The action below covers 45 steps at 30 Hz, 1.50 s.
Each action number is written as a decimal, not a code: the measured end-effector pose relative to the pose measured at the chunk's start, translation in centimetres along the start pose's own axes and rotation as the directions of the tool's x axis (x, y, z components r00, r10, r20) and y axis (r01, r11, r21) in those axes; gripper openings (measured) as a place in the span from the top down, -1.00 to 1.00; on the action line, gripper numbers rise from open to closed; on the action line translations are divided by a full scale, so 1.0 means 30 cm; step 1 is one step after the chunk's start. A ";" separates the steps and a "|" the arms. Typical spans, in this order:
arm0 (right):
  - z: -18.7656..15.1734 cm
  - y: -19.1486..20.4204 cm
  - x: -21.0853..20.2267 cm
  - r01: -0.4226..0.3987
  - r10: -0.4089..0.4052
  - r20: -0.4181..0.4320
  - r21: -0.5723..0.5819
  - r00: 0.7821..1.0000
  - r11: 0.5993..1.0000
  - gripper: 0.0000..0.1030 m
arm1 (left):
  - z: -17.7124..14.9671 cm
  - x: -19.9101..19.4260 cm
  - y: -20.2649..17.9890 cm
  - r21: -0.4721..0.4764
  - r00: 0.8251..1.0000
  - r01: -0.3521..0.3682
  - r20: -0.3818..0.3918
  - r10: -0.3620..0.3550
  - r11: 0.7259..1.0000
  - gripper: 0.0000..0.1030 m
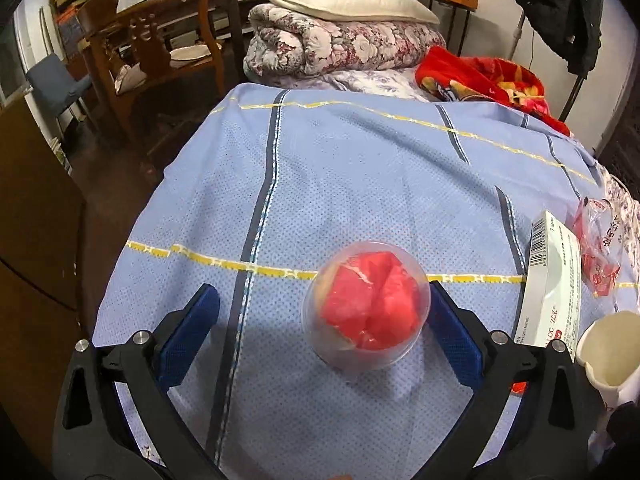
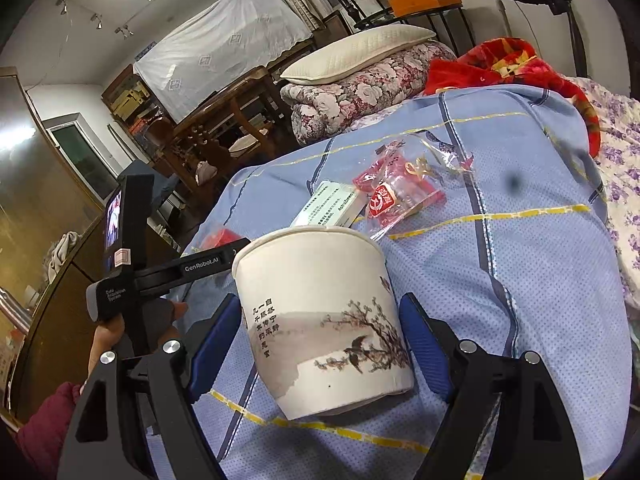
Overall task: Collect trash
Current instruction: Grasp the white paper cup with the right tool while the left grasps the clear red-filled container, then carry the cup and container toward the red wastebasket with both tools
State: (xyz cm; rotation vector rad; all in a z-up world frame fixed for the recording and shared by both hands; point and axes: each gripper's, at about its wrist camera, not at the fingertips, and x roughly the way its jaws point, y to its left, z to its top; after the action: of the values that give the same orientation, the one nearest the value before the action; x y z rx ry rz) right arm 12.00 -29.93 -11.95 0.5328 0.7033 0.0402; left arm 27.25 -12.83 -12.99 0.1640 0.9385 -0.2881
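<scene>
1. Slipping is the main risk with the clear plastic cup point(image 1: 366, 306): it is sitting between the left gripper point(image 1: 320, 324) jaws, hard against the blue pad at 3 o'clock, while the pad at 9 o'clock is standing well apart from it, so the jaws are open. If they close from here, I judge the cup is likely to be shoved sideways or tipped on the soft bedsheet point(image 1: 360, 160) rather than gripped squarely.
2. Crushing is the second risk: the wall looks thin and smooth, so a hard squeeze could buckle it and pop it out.
3. Looks: the cup is transparent and rounded, seen mouth-on, holding crumpled red material, and resting low in the left wrist view, just below a yellow stripe.
4. Tipping is threatening the paper cup point(image 2: 324, 320) too. It is leaning, mouth toward 12 o'clock, between the right gripper point(image 2: 320, 344) jaws; they are standing wide, and whether the pads are pressing its sides I cannot tell. Tilting it further would spill whatever goes in.
5. Looks: white paper, printed with a blossom branch, a bird and a column of characters.
6. Farther out at 12 o'clock are lying a white medicine box point(image 2: 330, 204) and a red and clear wrapper point(image 2: 400, 196), apparently still to collect.
7. At 9 o'clock a hand point(image 2: 120, 328) is holding the other gripper's handle.
</scene>
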 end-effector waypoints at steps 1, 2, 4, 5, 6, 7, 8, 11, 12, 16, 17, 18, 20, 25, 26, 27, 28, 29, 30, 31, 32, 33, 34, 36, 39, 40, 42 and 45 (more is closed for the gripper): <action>-0.002 0.001 -0.001 0.000 0.000 0.000 0.000 1.000 1.000 -0.55 | 0.000 0.000 -0.001 0.000 1.000 0.000 0.000 0.000 1.000 -0.89; -0.002 0.001 -0.001 -0.001 0.001 0.001 0.001 1.000 1.000 -0.55 | 0.000 0.000 0.000 0.000 1.000 0.000 0.000 0.000 1.000 -0.89; -0.002 0.002 -0.001 0.000 0.000 0.000 0.000 1.000 1.000 -0.55 | 0.000 0.000 0.000 0.000 1.000 0.001 0.000 -0.001 1.000 -0.89; -0.002 0.002 -0.001 0.001 -0.001 0.001 -0.001 1.000 1.000 -0.55 | 0.001 -0.001 0.000 0.001 1.000 0.001 0.001 -0.001 1.000 -0.89; -0.002 0.001 -0.001 0.000 0.000 0.000 0.000 1.000 1.000 -0.55 | 0.000 -0.003 0.000 -0.001 1.000 -0.001 0.003 0.001 1.000 -0.88; -0.002 0.001 -0.001 0.000 0.000 0.001 0.000 1.000 1.000 -0.55 | -0.002 -0.006 0.000 -0.002 1.000 -0.004 0.007 0.004 1.000 -0.80; -0.002 0.001 -0.001 -0.001 0.001 0.001 0.001 1.000 1.000 -0.55 | -0.004 -0.017 -0.001 -0.001 1.000 -0.005 0.022 0.005 1.000 -0.50; -0.001 0.000 0.000 -0.002 0.002 0.002 0.002 1.000 1.000 -0.55 | -0.016 -0.051 -0.012 0.021 0.998 0.008 0.062 -0.009 1.000 -0.09; -0.001 0.000 0.000 -0.002 0.002 0.002 0.002 1.000 1.000 -0.55 | -0.024 -0.061 -0.012 0.021 0.997 0.016 0.073 -0.018 1.000 -0.09; 0.001 -0.002 0.000 -0.004 0.004 0.003 0.005 1.000 1.000 -0.55 | -0.057 -0.144 -0.002 0.023 0.992 0.042 0.115 -0.044 0.999 -0.09; -0.001 0.001 -0.002 -0.004 0.004 0.003 0.005 1.000 1.000 -0.55 | -0.065 -0.173 0.006 0.022 0.991 0.053 0.119 -0.055 0.998 -0.09; -0.001 0.000 -0.002 -0.003 0.003 0.003 0.005 1.000 1.000 -0.55 | -0.073 -0.199 0.012 0.023 0.991 0.058 0.123 -0.060 0.998 -0.09; -0.001 -0.001 -0.002 -0.004 0.004 0.004 0.005 1.000 1.000 -0.54 | -0.098 -0.274 0.030 0.031 0.988 0.054 0.145 -0.058 0.998 -0.09; 0.000 0.001 -0.008 -0.007 0.007 0.012 0.007 1.000 1.000 -0.54 | -0.175 -0.464 0.094 0.025 0.980 0.032 0.194 -0.037 0.999 -0.09; -0.001 0.001 -0.011 -0.009 0.008 0.017 0.006 1.000 1.000 -0.54 | -0.196 -0.502 0.111 0.016 0.979 0.028 0.202 -0.030 0.999 -0.09; -0.003 0.004 -0.020 -0.018 0.018 0.030 0.001 0.999 1.000 -0.54 | -0.214 -0.534 0.123 0.009 0.978 0.024 0.207 -0.025 1.000 -0.09; -0.004 0.005 -0.027 -0.022 0.022 0.040 -0.003 0.999 1.000 -0.54 | -0.237 -0.571 0.142 0.000 0.977 0.019 0.213 -0.019 1.000 -0.09; -0.007 0.007 -0.038 -0.028 0.028 0.053 -0.009 0.998 1.000 -0.54 | -0.260 -0.607 0.162 -0.012 0.975 0.016 0.220 -0.013 1.000 -0.09; -0.015 0.015 -0.060 -0.032 0.034 0.075 -0.021 0.997 0.999 -0.54 | -0.280 -0.637 0.178 -0.023 0.974 0.011 0.226 -0.005 1.000 -0.09; -0.024 0.017 -0.072 -0.027 0.029 0.082 -0.024 0.996 0.999 -0.54 | -0.310 -0.680 0.202 -0.038 0.973 0.001 0.233 0.008 0.999 -0.09; -0.035 0.022 -0.083 -0.021 0.023 0.084 -0.024 0.996 1.000 -0.54 | -0.330 -0.707 0.213 -0.047 0.971 -0.004 0.237 0.015 0.999 -0.09; -0.056 0.032 -0.101 -0.024 0.025 0.085 -0.021 0.996 0.999 -0.53 | -0.360 -0.745 0.233 -0.058 0.969 -0.014 0.246 0.028 0.998 -0.09; -0.075 0.043 -0.121 -0.040 0.041 0.086 -0.017 0.995 0.999 -0.53 | -0.386 -0.778 0.252 -0.065 0.967 -0.024 0.253 0.040 0.998 -0.09; -0.110 0.077 -0.166 -0.068 0.070 0.096 -0.026 0.993 0.997 -0.53 | -0.432 -0.828 0.282 -0.077 0.964 -0.045 0.260 0.064 0.996 -0.09; -0.144 0.154 -0.249 -0.106 0.114 0.121 -0.068 0.986 0.992 -0.53 | -0.527 -0.918 0.343 -0.105 0.959 -0.081 0.263 0.107 0.991 -0.09; -0.149 0.168 -0.268 -0.120 0.129 0.125 -0.076 0.984 0.990 -0.53 | -0.550 -0.937 0.359 -0.112 0.958 -0.090 0.263 0.117 0.990 -0.09; -0.165 0.220 -0.322 -0.154 0.168 0.135 -0.105 0.977 0.982 -0.53 | -0.622 -0.993 0.408 -0.139 0.954 -0.113 0.263 0.147 0.984 -0.09; -0.195 0.302 -0.401 -0.195 0.219 0.153 -0.158 0.964 0.968 -0.53 | -0.706 -1.040 0.462 -0.179 0.952 -0.125 0.254 0.168 0.976 -0.10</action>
State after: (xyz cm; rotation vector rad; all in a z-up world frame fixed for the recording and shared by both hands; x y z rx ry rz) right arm 0.39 -21.97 -4.06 0.4655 0.4724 0.2377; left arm -2.05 11.27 0.23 0.0435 0.6725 -0.0916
